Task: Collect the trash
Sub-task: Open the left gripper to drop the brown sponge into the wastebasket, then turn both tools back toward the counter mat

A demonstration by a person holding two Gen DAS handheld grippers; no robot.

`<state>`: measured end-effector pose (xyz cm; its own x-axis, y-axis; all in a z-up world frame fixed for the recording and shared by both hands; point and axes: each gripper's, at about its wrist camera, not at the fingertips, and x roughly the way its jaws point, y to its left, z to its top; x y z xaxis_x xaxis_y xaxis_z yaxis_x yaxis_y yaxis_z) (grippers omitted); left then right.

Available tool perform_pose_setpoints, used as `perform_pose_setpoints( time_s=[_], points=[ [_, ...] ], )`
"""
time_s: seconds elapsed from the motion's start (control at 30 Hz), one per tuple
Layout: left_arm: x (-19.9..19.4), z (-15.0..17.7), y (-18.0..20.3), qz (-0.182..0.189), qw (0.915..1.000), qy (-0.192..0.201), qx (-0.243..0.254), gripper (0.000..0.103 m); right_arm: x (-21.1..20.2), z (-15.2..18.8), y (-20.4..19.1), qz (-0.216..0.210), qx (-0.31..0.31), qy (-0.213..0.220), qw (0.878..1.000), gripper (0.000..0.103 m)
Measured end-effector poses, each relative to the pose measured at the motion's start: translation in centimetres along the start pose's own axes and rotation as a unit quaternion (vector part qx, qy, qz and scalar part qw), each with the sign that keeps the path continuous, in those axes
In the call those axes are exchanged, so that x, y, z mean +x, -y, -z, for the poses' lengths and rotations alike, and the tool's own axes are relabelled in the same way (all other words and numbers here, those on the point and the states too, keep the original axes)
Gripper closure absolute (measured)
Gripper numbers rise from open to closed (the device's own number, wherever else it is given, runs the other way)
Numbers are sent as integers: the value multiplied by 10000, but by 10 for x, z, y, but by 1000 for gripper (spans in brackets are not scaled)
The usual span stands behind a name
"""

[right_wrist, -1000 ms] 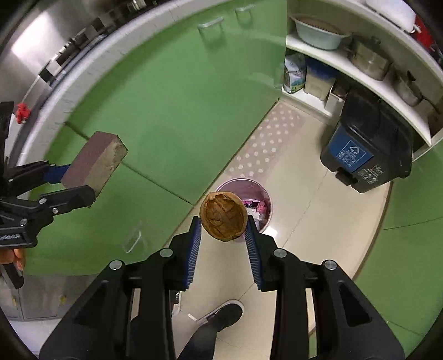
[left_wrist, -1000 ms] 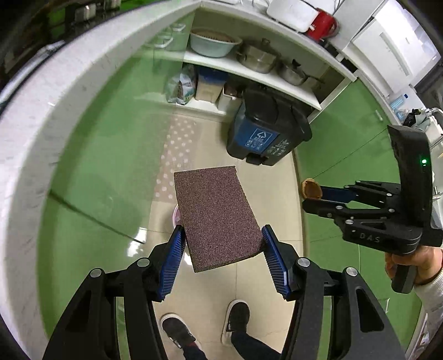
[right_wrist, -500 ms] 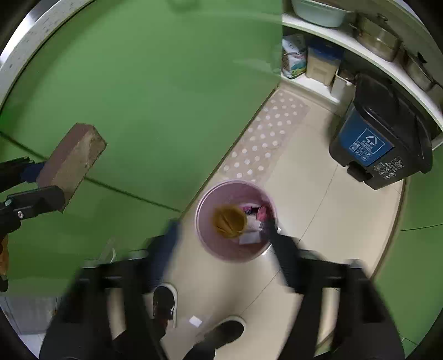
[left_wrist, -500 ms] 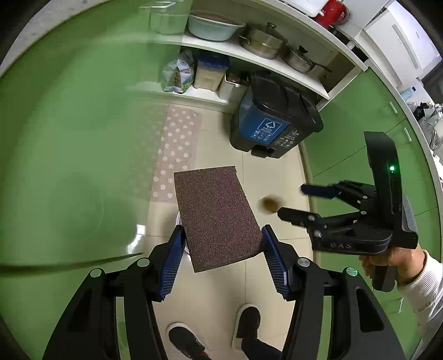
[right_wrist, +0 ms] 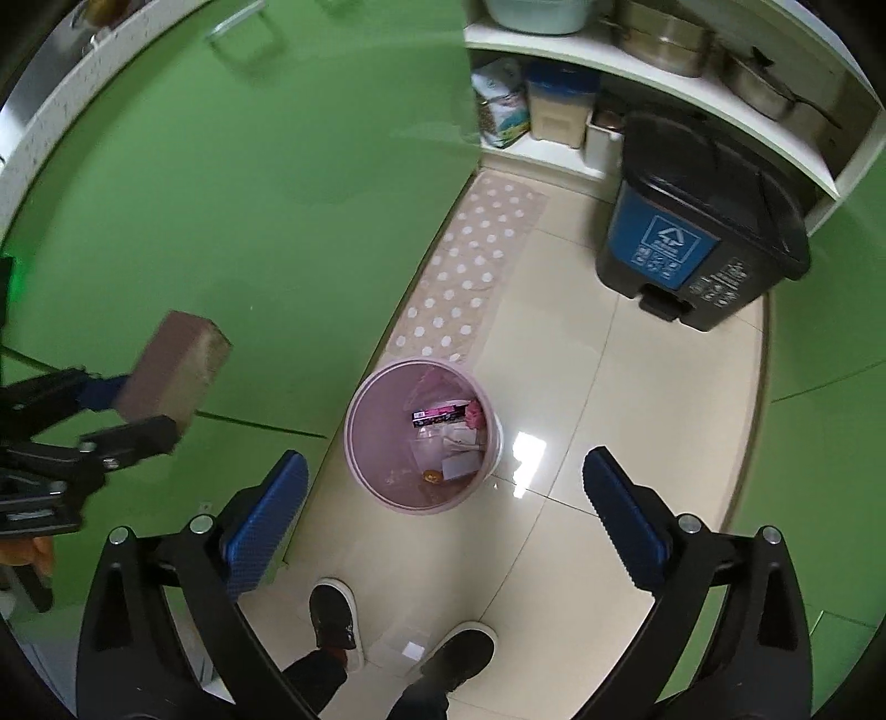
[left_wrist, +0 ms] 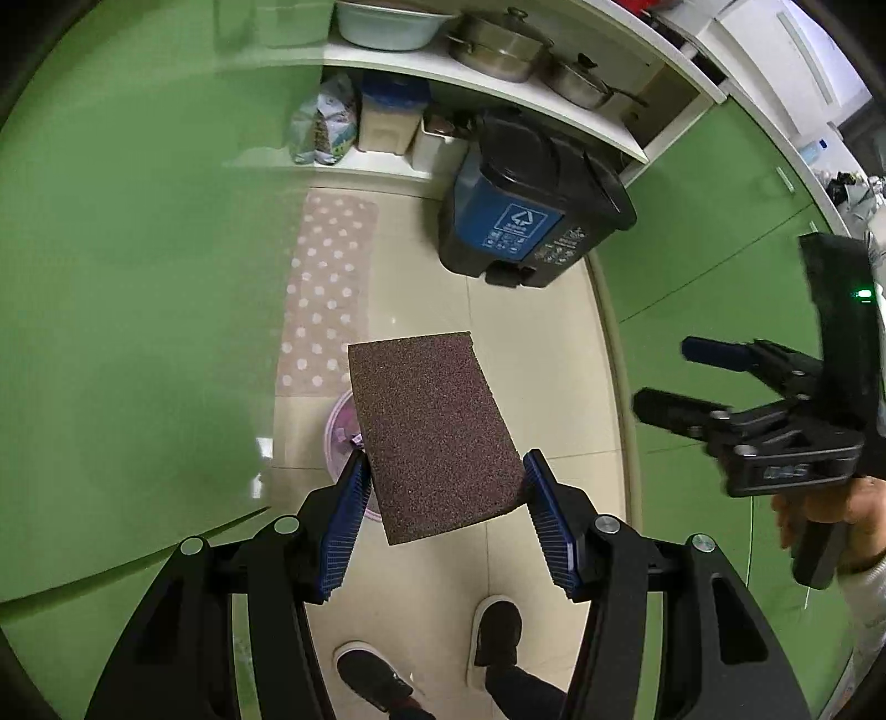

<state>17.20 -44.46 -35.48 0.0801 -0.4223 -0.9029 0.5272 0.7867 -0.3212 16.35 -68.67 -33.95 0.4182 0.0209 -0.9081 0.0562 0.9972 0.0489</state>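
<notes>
My left gripper (left_wrist: 443, 509) is shut on a brown sponge block (left_wrist: 432, 432), held in the air above the floor. The block hides most of a pink waste bin (left_wrist: 338, 437) below it. In the right wrist view the same block (right_wrist: 177, 371) shows at the left in the left gripper (right_wrist: 147, 407). My right gripper (right_wrist: 443, 471) hangs over the pink bin (right_wrist: 360, 443), its jaws opening wide with nothing between them. A brown round piece (right_wrist: 432, 476) lies in the bin among wrappers. The right gripper (left_wrist: 662, 372) also shows at the right of the left wrist view.
A black pedal bin with a blue front (right_wrist: 692, 238) stands at the back right. A dotted mat (right_wrist: 470, 266) runs along the green cabinet doors (right_wrist: 249, 221). Shelves with pots (left_wrist: 498, 50) are behind. The person's shoes (right_wrist: 332, 615) are near the pink bin.
The right gripper let go of the brown round piece, which dropped into the pink bin, and its jaws spread wide. Both grippers sank lower. The left still grips the sponge block.
</notes>
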Motion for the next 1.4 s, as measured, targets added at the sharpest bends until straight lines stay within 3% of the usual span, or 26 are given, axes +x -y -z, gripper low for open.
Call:
perform_pose_setpoints(
  time_s=[0.07, 0.13, 0.17, 0.5, 0.73, 0.9, 1.13, 1.4],
  points=[
    [3, -3, 5, 5, 10000, -3, 80, 45, -8, 3, 6, 29, 61, 40, 10000, 5],
    [4, -9, 9, 1, 9998, 96, 152, 14, -14, 7, 10, 69, 107, 65, 9999, 5],
    [3, -10, 11, -6, 9997, 195, 169, 7, -18, 8, 13, 90, 147, 90, 9998, 5],
    [7, -8, 15, -197, 9998, 28, 84, 7, -32, 23, 14, 124, 183, 81, 9997, 5],
    [-33, 3, 24, -273, 9996, 114, 1, 7, -63, 30, -4, 92, 81, 129, 9998, 5],
    [-87, 15, 36, -301, 9991, 303, -66, 7, -119, 37, -28, 37, -49, 254, 9997, 4],
    [-193, 41, 49, -412, 9957, 751, -343, 7, -223, 44, -71, -101, -451, 499, 9977, 3],
    [-297, 90, 34, -914, 9800, 1433, -1032, 7, -304, 40, -134, -403, -1180, 871, 9884, 3]
  ],
)
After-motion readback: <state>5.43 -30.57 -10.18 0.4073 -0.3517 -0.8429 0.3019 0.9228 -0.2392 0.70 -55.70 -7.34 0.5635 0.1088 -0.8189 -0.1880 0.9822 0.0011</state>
